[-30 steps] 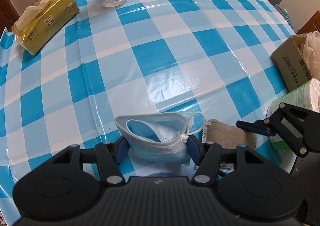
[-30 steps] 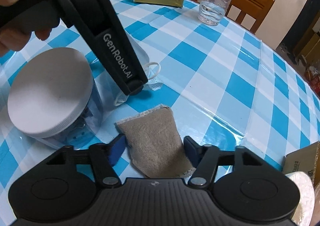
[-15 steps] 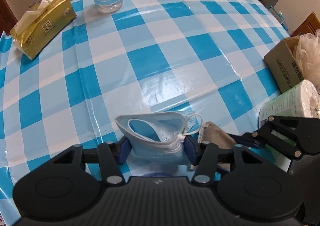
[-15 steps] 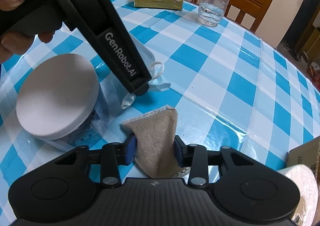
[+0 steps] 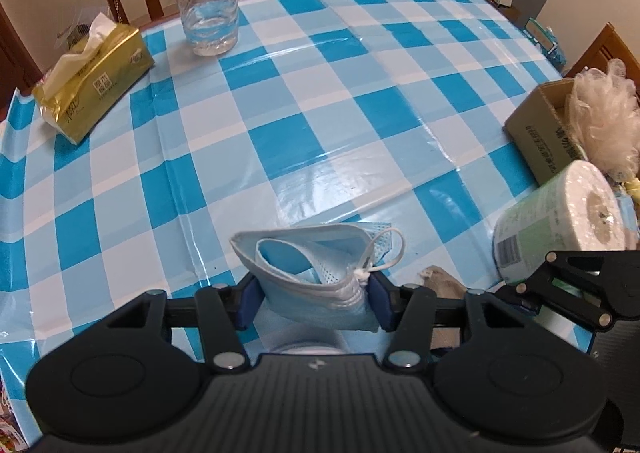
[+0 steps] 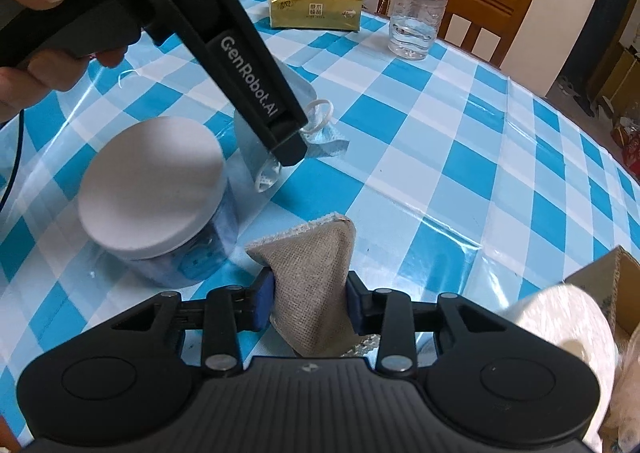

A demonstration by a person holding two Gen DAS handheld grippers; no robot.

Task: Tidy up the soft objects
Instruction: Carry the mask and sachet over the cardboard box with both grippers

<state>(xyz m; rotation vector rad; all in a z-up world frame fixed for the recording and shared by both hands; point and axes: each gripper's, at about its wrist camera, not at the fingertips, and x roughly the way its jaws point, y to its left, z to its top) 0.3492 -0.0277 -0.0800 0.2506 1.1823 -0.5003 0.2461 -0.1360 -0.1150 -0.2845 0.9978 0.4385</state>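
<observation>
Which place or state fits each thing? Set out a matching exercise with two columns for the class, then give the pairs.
Things:
1. face mask
2. brown pouch
3. tissue pack
4. jar

Places or states:
A. white lid on
B. held in the right tongs
C. beside the water bottle
D. held in the left tongs

Pairs: 1-D, 2-B, 3-C, 4-A

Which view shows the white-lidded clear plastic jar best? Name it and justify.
The right wrist view: the white-lidded clear plastic jar stands in full sight left of the right gripper, lid and wall visible. The left wrist view shows only a pale sliver of the lid beneath the blue face mask.
</observation>
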